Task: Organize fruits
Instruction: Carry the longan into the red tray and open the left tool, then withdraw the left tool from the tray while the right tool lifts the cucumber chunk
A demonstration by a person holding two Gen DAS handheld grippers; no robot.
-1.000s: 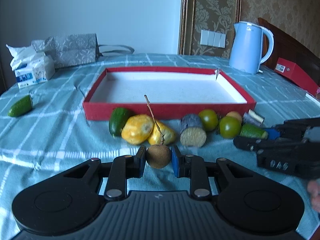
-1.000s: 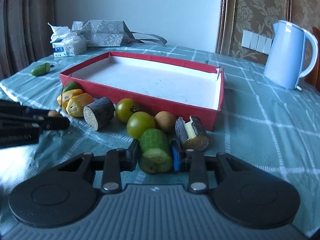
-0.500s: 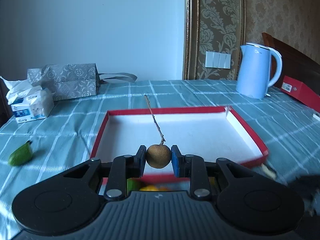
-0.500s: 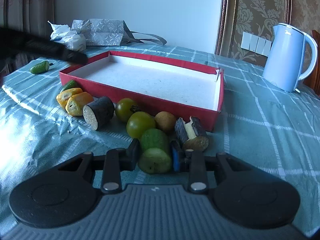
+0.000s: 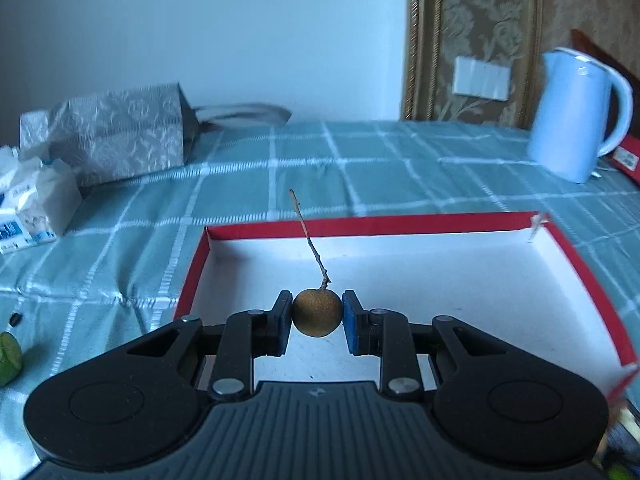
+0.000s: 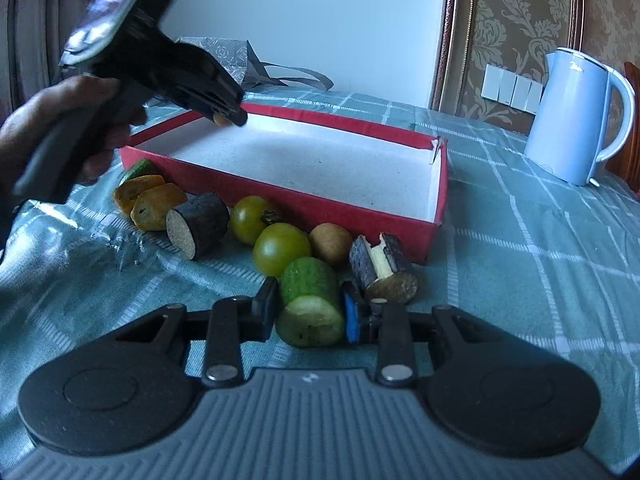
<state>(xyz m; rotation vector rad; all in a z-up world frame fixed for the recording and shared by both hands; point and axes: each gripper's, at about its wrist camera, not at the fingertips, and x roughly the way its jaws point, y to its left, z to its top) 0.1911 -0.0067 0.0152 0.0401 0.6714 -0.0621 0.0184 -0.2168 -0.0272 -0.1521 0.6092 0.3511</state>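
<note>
The left gripper (image 5: 316,316) has its fingers closed on a small round brown fruit (image 5: 317,312), whose thin stem rises upright, and holds it above the near left part of the red tray (image 5: 400,222), clear of the white floor. From the right wrist view, the same gripper (image 6: 228,114) hangs over the tray's far left corner, gripped by a hand (image 6: 52,120). The right gripper (image 6: 310,312) has its fingers closed on a cut green cucumber piece (image 6: 310,300), low at the checked cloth of the worktop (image 6: 540,248), in front of the tray's near wall. Along that wall lie two green tomatoes (image 6: 280,248), a brown round fruit (image 6: 330,242), two dark cut pieces (image 6: 196,224) and yellow pieces (image 6: 154,204). A pale blue kettle (image 6: 576,116) stands towards the far right edge.
</note>
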